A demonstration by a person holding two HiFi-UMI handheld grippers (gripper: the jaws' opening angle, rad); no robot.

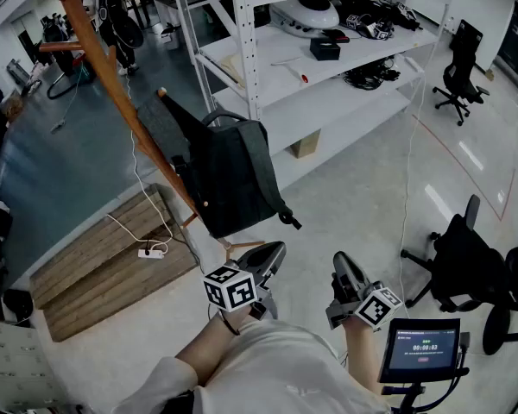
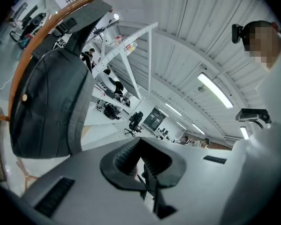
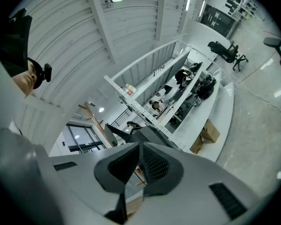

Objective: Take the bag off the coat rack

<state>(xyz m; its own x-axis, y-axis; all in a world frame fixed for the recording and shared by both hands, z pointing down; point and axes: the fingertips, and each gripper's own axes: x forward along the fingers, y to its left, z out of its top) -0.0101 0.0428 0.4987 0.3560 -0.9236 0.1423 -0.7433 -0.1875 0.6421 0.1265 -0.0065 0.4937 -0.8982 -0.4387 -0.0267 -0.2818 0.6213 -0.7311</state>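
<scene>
A dark grey backpack [image 1: 233,179] hangs by its top handle from a peg of the slanted wooden coat rack [image 1: 112,84]. Both grippers sit below it in the head view, held close to the person's body and apart from the bag. My left gripper [image 1: 273,254] is shut and empty, just under the bag's lower edge. My right gripper [image 1: 342,271] is shut and empty too, further right. The left gripper view shows the backpack [image 2: 51,102] up close at the left, under a curved rack branch [image 2: 61,13], beyond the shut left gripper [image 2: 139,159]. In the right gripper view, the bag [image 3: 119,134] is partly hidden behind the shut right gripper [image 3: 140,161].
White metal shelving [image 1: 328,84] with gear stands behind the rack. A wooden pallet [image 1: 104,257] with a power strip [image 1: 151,251] lies at the left. Black office chairs [image 1: 466,266] stand at the right, a cardboard box [image 1: 306,145] under the shelf, a small screen [image 1: 423,348] by my right side.
</scene>
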